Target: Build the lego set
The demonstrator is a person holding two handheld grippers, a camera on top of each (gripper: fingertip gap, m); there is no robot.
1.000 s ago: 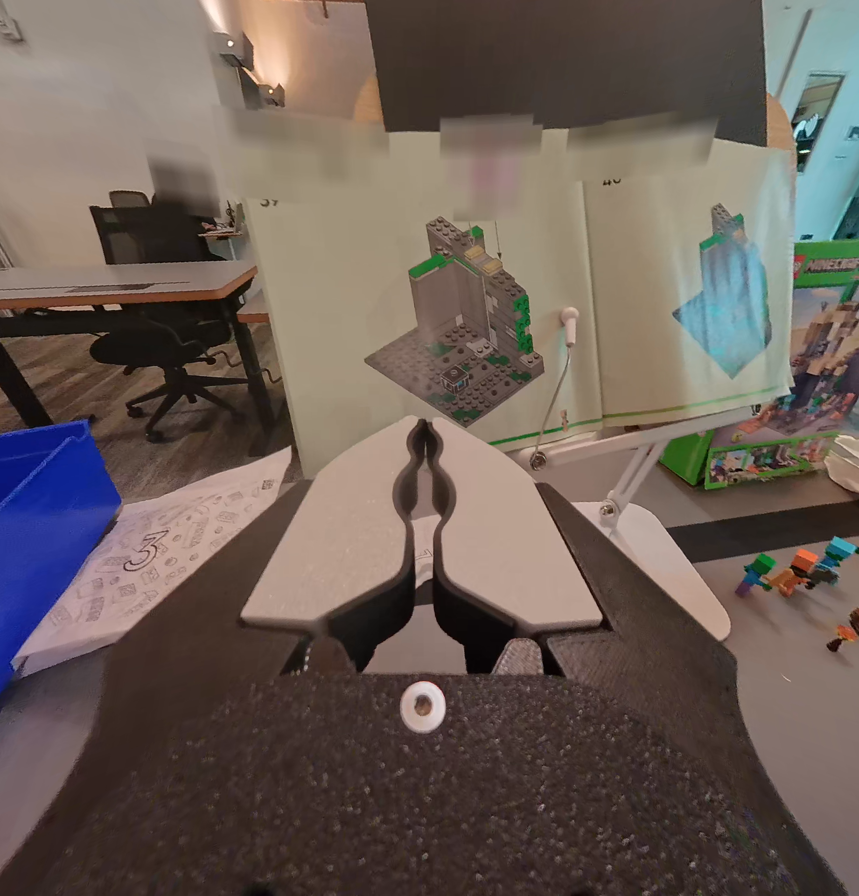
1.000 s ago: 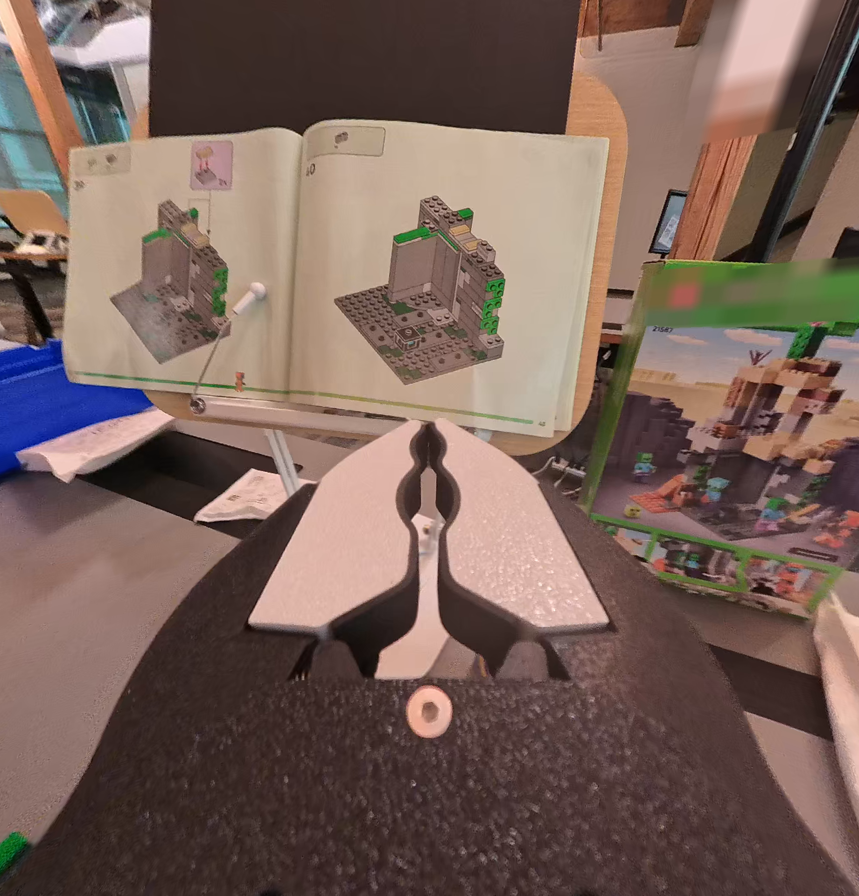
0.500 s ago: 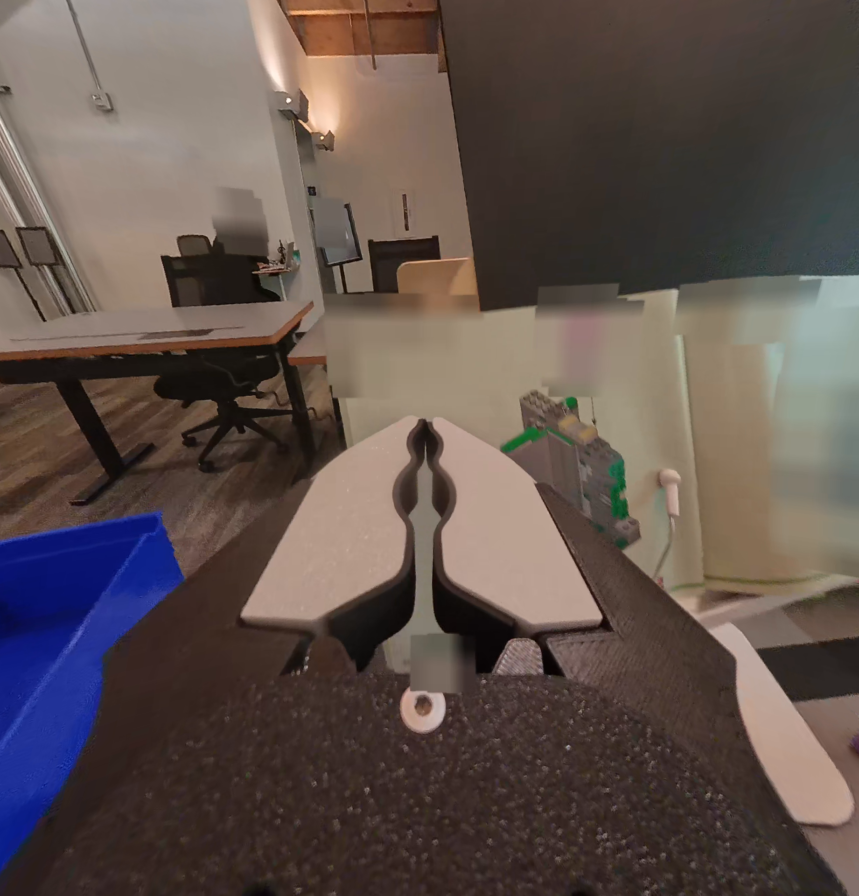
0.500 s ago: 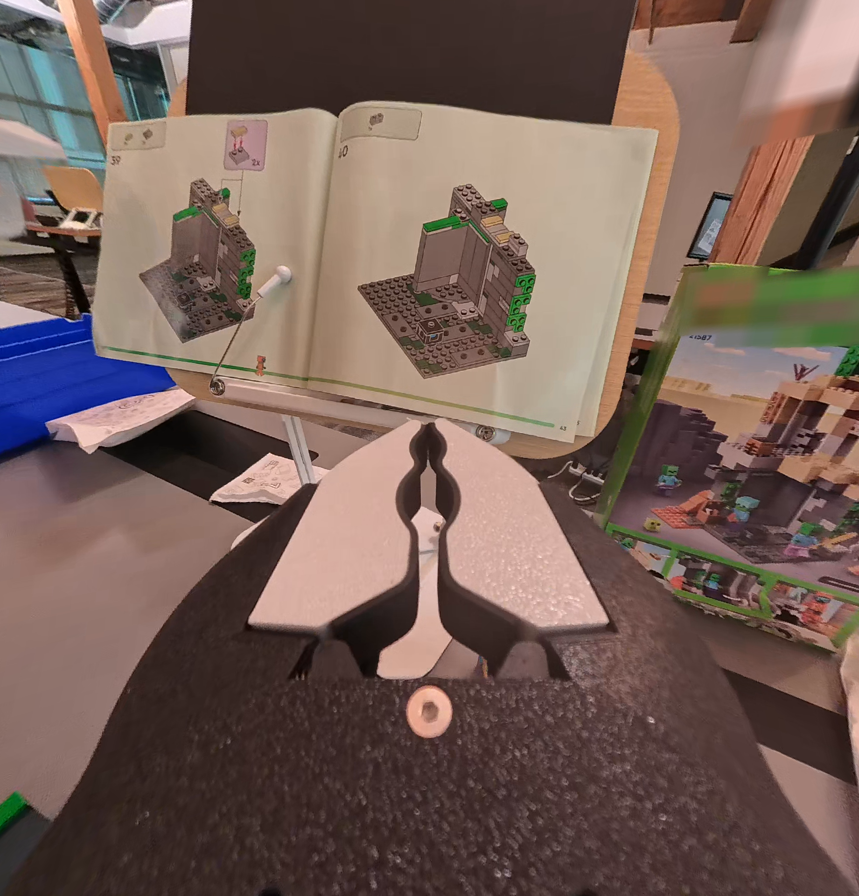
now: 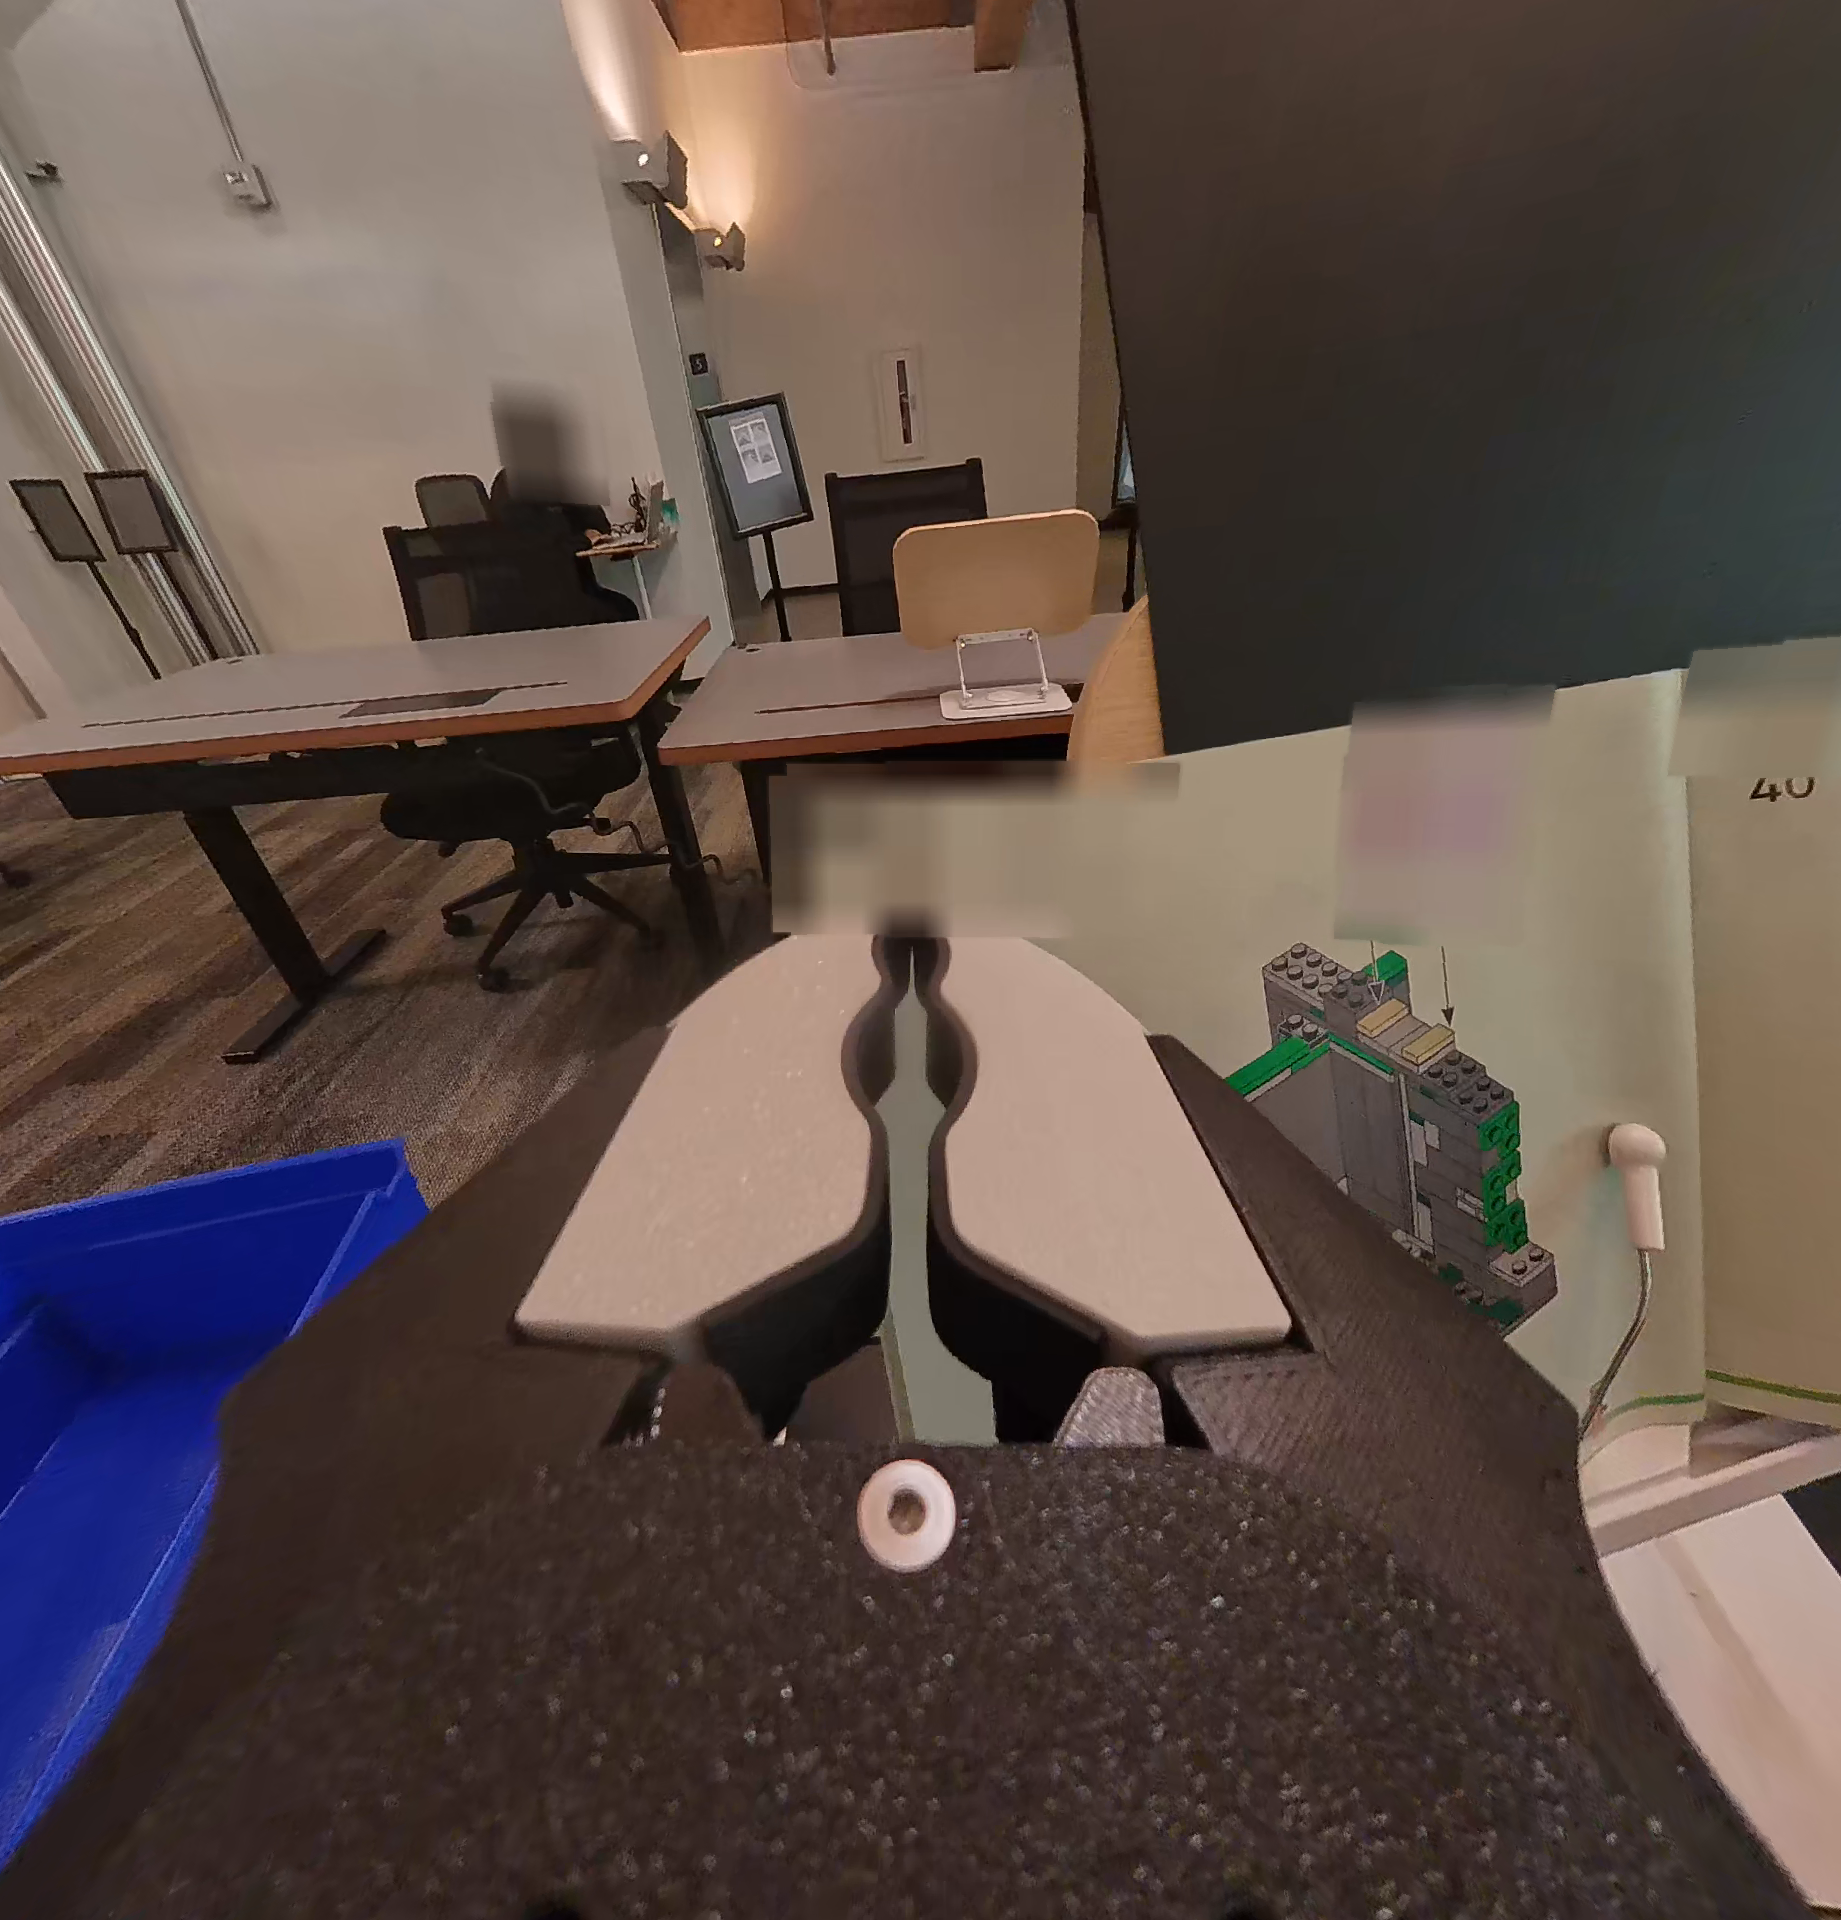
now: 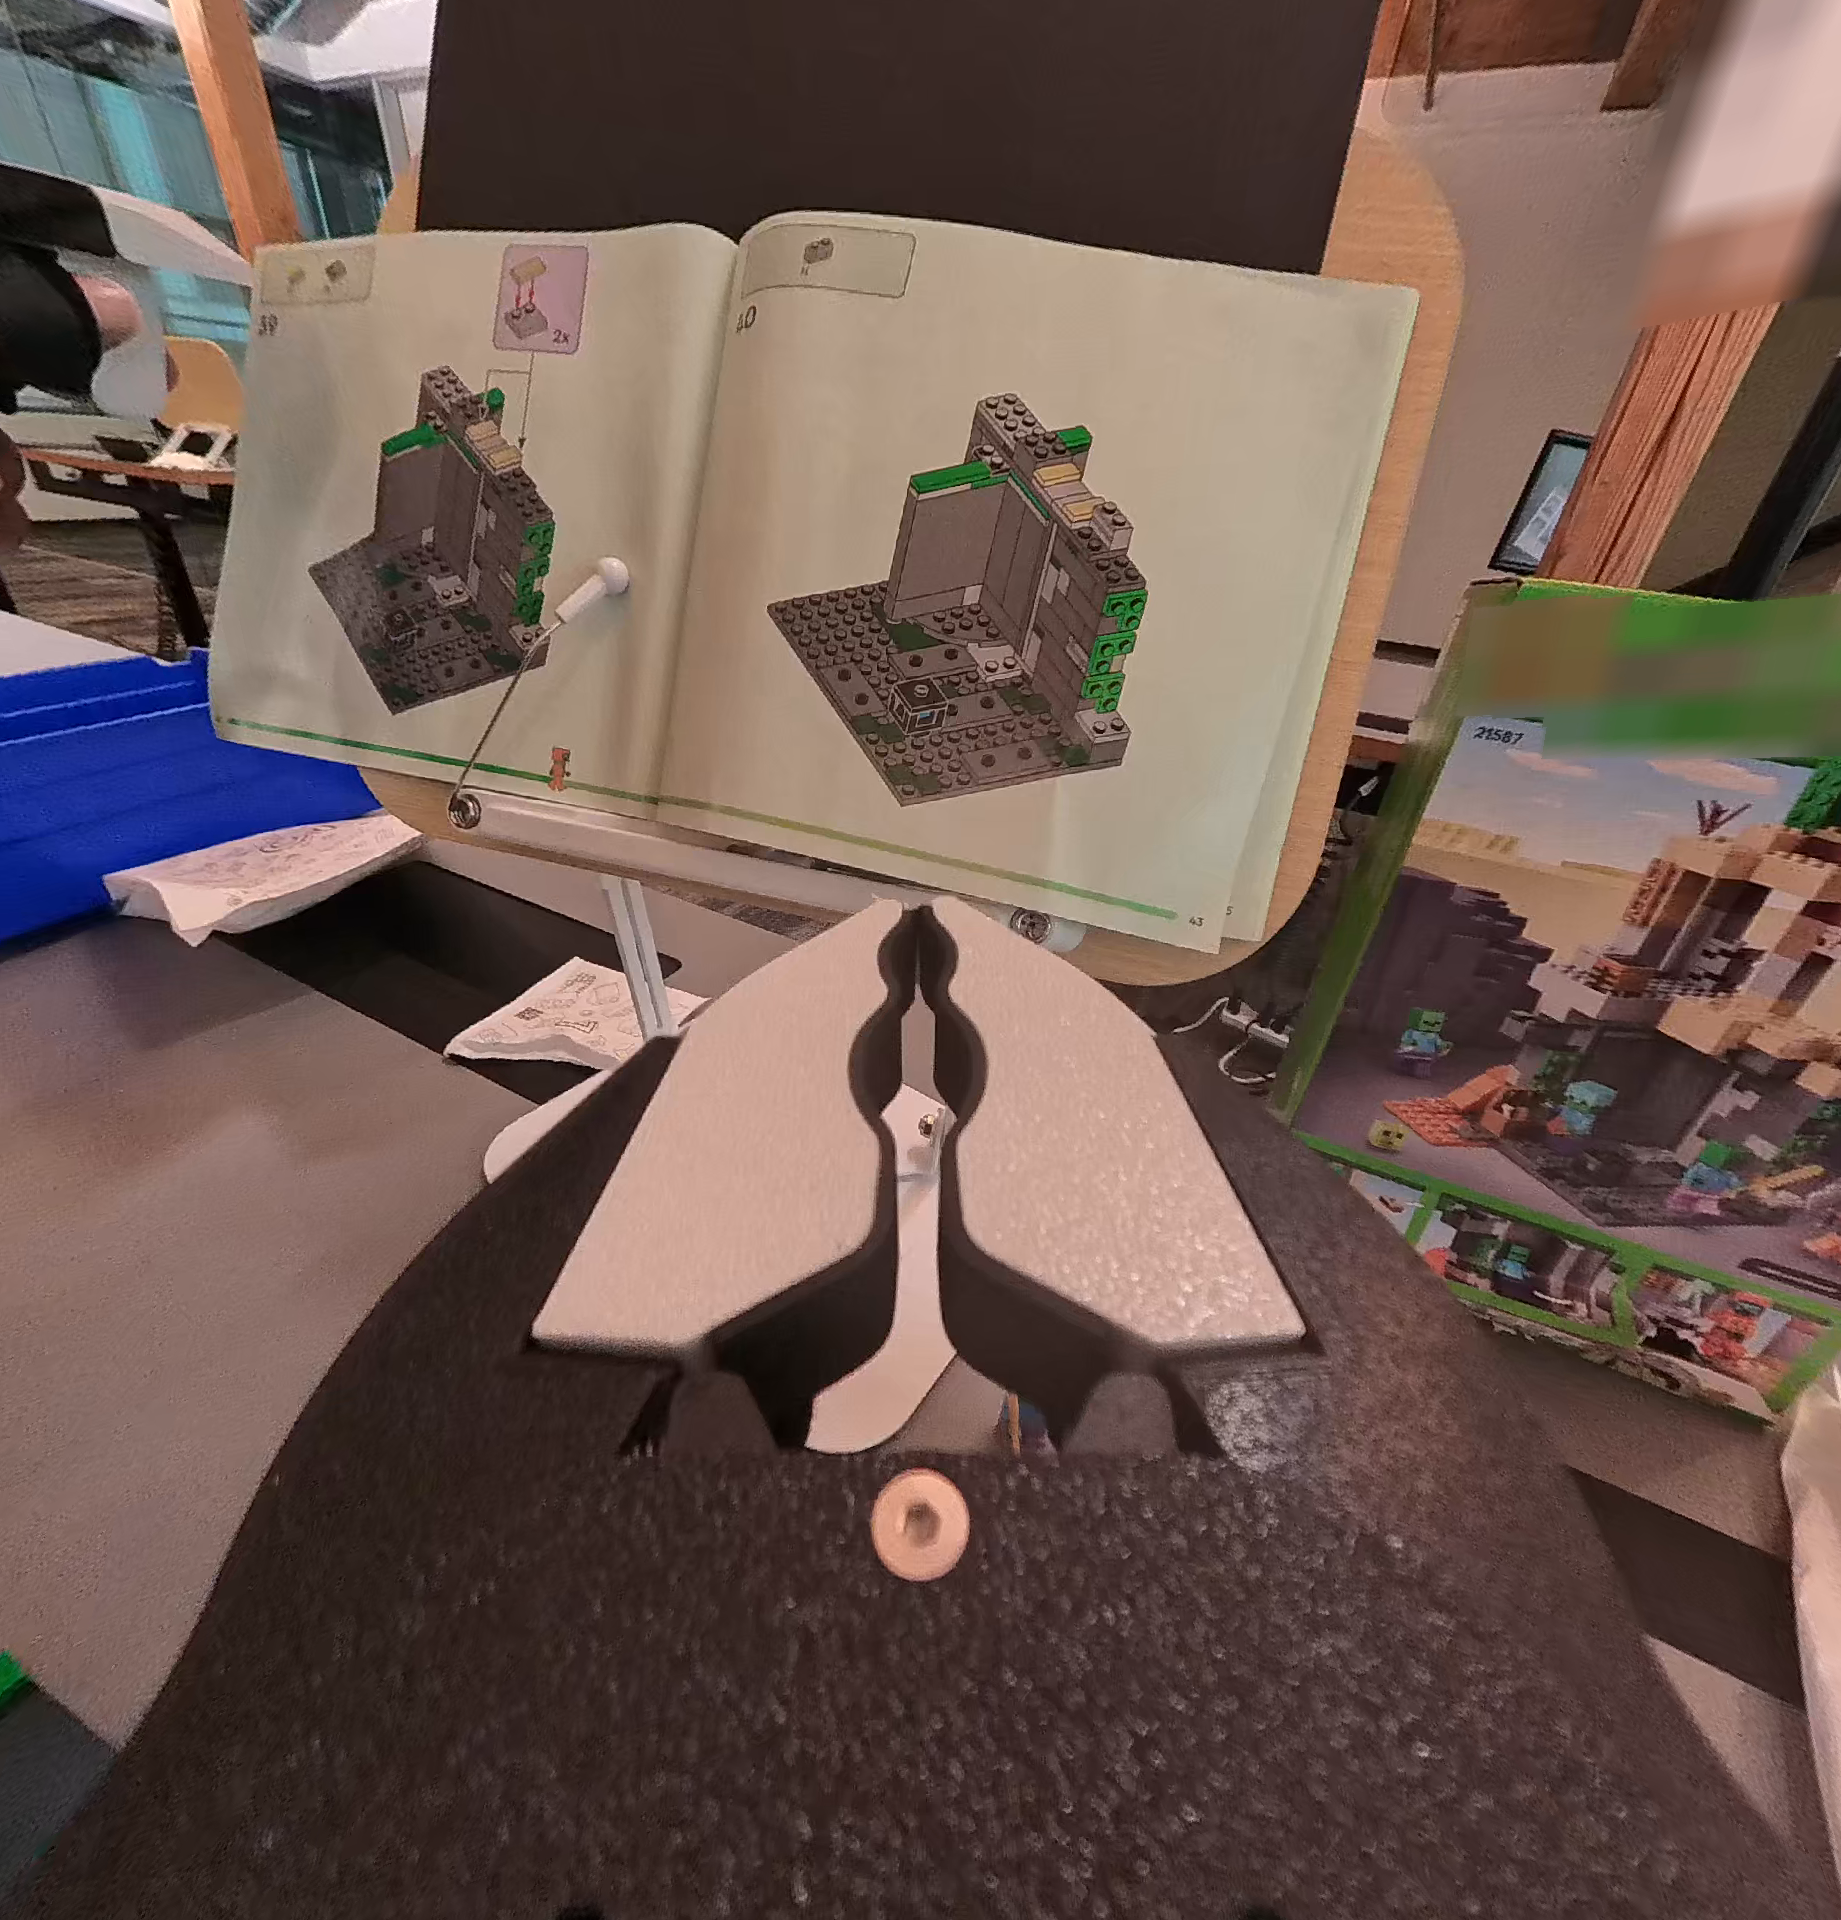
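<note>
Jaws: I'm keeping the left gripper (image 5: 908, 951) and right gripper (image 6: 914, 914) closed, empty
Risk: I'm nearing the instruction booklet (image 6: 999, 540), possibly knocking its stand

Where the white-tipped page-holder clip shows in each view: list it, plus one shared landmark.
Left wrist view: the white-tipped clip sits at the right edge, beside the printed build.
Right wrist view: it lies left of centre, on the left page.
Shared landmark: the open instruction booklet on its stand.

Left gripper (image 5: 911, 951) raised and swung left: desks (image 5: 355, 707) now fill view, instruction booklet (image 5: 1415, 1091) slid to right edge, minifigures gone from sight.
</note>
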